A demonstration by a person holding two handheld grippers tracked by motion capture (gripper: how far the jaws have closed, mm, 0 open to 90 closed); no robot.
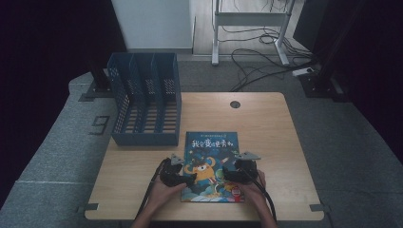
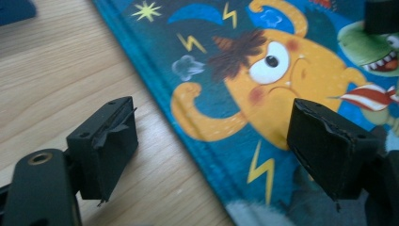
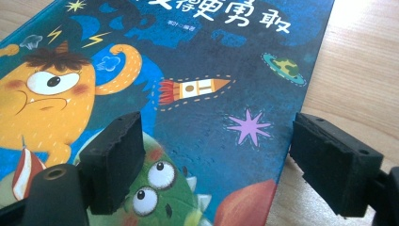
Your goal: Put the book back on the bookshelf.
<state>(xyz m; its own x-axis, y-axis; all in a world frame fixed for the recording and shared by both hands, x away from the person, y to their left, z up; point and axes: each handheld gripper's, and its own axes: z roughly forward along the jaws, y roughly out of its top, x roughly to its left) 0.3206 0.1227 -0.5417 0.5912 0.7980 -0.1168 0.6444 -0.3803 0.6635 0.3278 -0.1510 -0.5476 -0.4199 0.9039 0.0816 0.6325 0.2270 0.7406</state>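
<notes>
A blue picture book (image 1: 211,156) with an orange monster on its cover lies flat on the wooden table (image 1: 266,123), near the front edge. My left gripper (image 1: 183,175) hovers open over the book's left edge (image 2: 160,99); one jaw is above the wood, the other above the cover. My right gripper (image 1: 233,172) stands open over the book's right edge (image 3: 294,108), one jaw over the cover (image 3: 197,94) and one over the table. Nothing sits between either pair of jaws. A hand holds each gripper from below.
A blue slotted file rack (image 1: 145,97) stands at the table's back left, open upward. A round cable hole (image 1: 235,104) sits near the far edge. Beyond the table are cables and a desk frame (image 1: 249,28) on the floor.
</notes>
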